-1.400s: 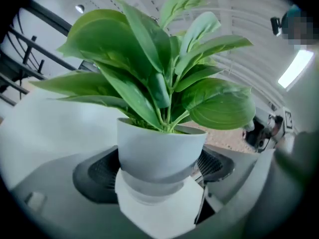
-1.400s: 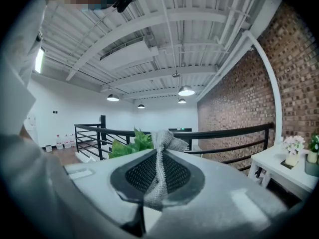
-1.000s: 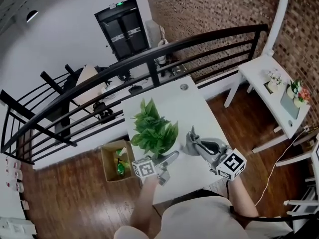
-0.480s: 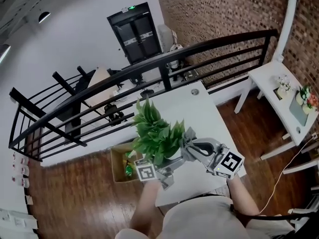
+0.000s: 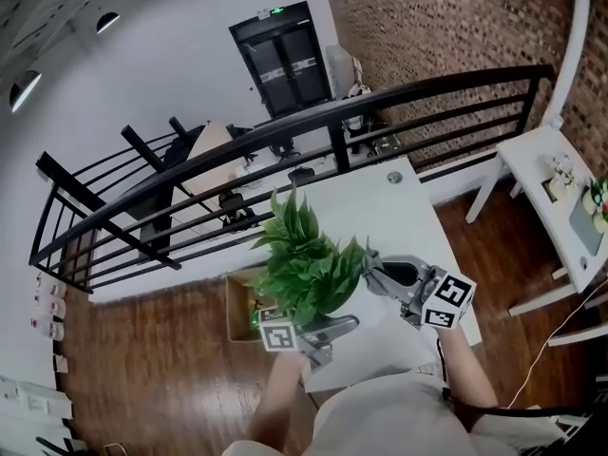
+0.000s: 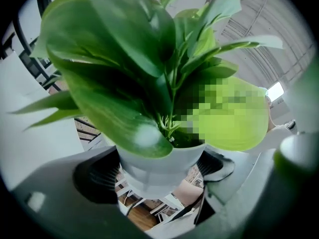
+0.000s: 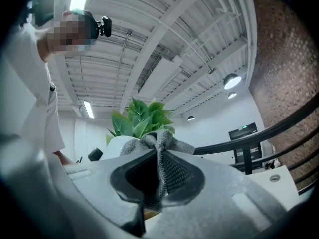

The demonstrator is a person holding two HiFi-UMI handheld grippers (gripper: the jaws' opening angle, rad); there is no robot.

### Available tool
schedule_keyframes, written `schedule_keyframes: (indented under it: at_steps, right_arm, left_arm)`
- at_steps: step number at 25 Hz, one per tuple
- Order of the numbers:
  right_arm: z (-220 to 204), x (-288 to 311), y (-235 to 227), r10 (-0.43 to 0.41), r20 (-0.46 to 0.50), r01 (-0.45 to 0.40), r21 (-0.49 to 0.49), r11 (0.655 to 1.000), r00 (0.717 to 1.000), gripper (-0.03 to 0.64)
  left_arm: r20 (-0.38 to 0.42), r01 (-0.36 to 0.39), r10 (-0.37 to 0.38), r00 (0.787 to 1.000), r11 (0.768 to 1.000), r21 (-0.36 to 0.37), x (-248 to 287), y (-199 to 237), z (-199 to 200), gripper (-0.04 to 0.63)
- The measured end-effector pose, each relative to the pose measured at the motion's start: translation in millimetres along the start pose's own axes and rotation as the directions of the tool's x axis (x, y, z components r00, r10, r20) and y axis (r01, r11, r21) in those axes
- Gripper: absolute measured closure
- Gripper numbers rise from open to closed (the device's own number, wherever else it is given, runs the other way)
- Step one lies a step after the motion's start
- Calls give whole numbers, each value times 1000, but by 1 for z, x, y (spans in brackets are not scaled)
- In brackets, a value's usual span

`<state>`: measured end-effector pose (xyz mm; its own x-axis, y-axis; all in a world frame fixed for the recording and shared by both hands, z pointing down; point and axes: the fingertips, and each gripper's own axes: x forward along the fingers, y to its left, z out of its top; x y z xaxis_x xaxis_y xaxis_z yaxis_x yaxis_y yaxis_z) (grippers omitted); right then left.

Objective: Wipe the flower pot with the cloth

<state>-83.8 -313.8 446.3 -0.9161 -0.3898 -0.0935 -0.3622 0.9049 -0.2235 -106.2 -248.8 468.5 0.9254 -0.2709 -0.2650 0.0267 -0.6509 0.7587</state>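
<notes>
A white table (image 5: 404, 221) stands near the middle, with a small round cap (image 5: 393, 177) set in its far end. Left of it, on the wooden floor (image 5: 142, 369), sits an open cardboard box (image 5: 237, 302). A black railing (image 5: 427, 91) runs across just beyond the table's far end. Beyond the railing, a black double door (image 5: 285, 60) stands in the white wall under a green exit sign (image 5: 276, 10). A brick wall (image 5: 446, 17) fills the far right, and a white pipe (image 5: 575, 36) runs up it. A white side table (image 5: 546, 174) stands at the right edge.
</notes>
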Motion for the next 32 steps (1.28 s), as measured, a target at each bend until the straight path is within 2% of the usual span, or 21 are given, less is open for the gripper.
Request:
schedule_keyframes:
  at_steps: [6,12,17,20,22,25,29,32]
  right_arm:
    - [-13,12,5,82,16,-83,136,987,997,606]
    - [-25,18,15,172,20,-172,210,962,985,606]
    - [-33,18,18,219,11,-214,252,944,976,606]
    - [-32,19,23,239,19,-235,273,933,971,606]
    - [-32,19,23,236,10,-230,263,937,972,606]
    - [-26,13,11,188,-6,-183,208,961,982,605]
    - [4,-14,-6,129,79,-141,170,975,989,605]
    - [29,-32,2,125,99,-133,69,989,987,606]
  left_arm:
    - [22,87,-87,996,996,-4,-4,-27,3,84]
    - [18,182,-182,983,983,8,0,-46,-2,84]
    - [1,216,-216,976,976,18,7,-52,-7,84]
    - [49,254,-254,966,967,-3,8,-63,-1,84]
    - [64,248,-246,967,969,-11,8,-64,0,84]
    - [62,212,-211,975,977,-3,10,-52,-1,84]
    - [87,177,-176,980,984,-3,12,-36,-2,84]
    - [114,125,-122,986,992,-20,12,-22,-1,84]
